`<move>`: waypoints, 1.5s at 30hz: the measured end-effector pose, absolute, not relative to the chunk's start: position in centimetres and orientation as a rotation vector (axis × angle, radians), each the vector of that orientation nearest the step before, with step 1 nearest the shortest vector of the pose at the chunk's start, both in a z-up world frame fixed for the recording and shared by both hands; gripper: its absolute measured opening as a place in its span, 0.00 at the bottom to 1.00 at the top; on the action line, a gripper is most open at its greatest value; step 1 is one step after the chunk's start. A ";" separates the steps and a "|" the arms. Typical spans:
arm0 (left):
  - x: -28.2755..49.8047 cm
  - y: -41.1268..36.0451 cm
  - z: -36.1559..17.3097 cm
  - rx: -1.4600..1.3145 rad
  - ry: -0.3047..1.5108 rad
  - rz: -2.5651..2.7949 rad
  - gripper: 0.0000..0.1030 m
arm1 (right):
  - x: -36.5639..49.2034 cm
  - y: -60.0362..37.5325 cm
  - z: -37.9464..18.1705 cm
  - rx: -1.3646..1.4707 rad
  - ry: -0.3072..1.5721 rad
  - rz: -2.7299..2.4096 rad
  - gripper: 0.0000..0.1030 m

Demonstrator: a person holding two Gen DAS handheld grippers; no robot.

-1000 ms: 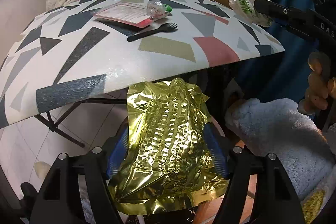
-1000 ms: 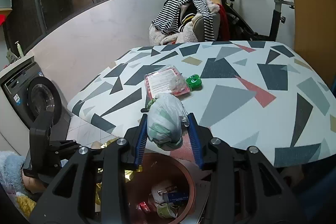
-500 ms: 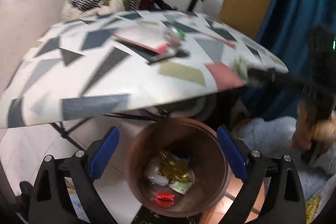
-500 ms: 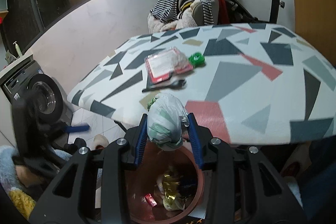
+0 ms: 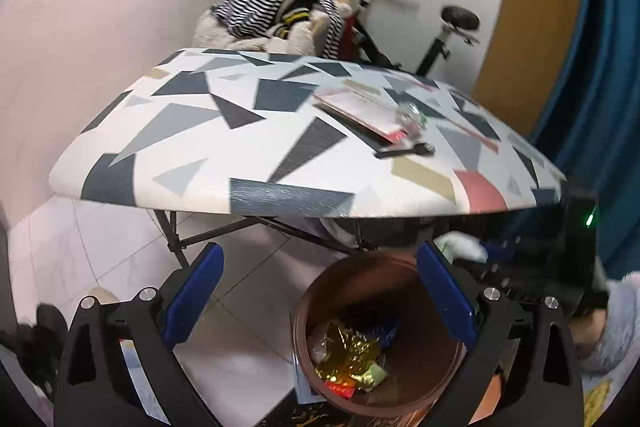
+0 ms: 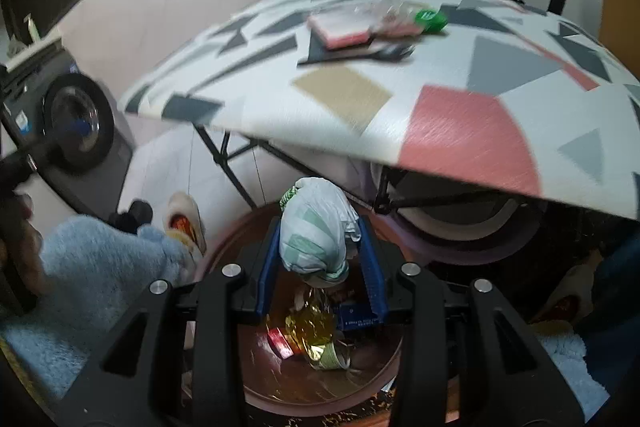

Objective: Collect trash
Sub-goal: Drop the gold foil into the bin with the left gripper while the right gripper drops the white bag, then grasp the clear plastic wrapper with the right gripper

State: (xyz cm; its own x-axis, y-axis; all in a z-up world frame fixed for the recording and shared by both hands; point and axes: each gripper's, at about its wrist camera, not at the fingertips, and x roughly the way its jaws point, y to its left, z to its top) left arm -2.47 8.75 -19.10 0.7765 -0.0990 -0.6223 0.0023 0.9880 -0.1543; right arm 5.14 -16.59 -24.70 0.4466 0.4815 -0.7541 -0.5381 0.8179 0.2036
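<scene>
Crumpled white-green wrapper (image 6: 316, 227) (bunched tight) sits pinched in right hand-held gripper (image 6: 320, 247); left hand-held gripper (image 5: 320, 291) gapes wide.

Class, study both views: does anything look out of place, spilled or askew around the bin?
Nothing has spilled: the gold foil wrapper lies inside the brown bin. Leftover litter, a black fork and pink packet, remains on the table.

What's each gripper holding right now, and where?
Right gripper pinches the crumpled white-green bag across its middle, above the bin. Left gripper is open, empty.
</scene>
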 end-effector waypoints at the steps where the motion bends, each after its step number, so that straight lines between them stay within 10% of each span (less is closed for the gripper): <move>1: -2.5 9.0 -19.2 -0.157 0.680 -0.049 0.92 | 5.2 -16.2 -25.2 -0.088 0.921 0.633 0.38; 16: -1.6 7.9 -20.5 -0.124 0.733 -0.070 0.92 | 5.7 -14.3 -27.5 -0.136 0.973 0.661 0.43; 19: -1.4 7.8 -20.7 -0.117 0.740 -0.071 0.92 | 5.5 -14.6 -26.9 -0.127 0.931 0.658 0.74; 24: -1.2 7.8 -20.8 -0.117 0.747 -0.065 0.92 | 5.2 -15.3 -25.6 -0.118 0.876 0.626 0.92; 45: -0.7 6.5 -21.2 -0.061 0.776 -0.060 0.92 | 5.4 -19.6 -21.8 -0.070 0.719 0.491 0.95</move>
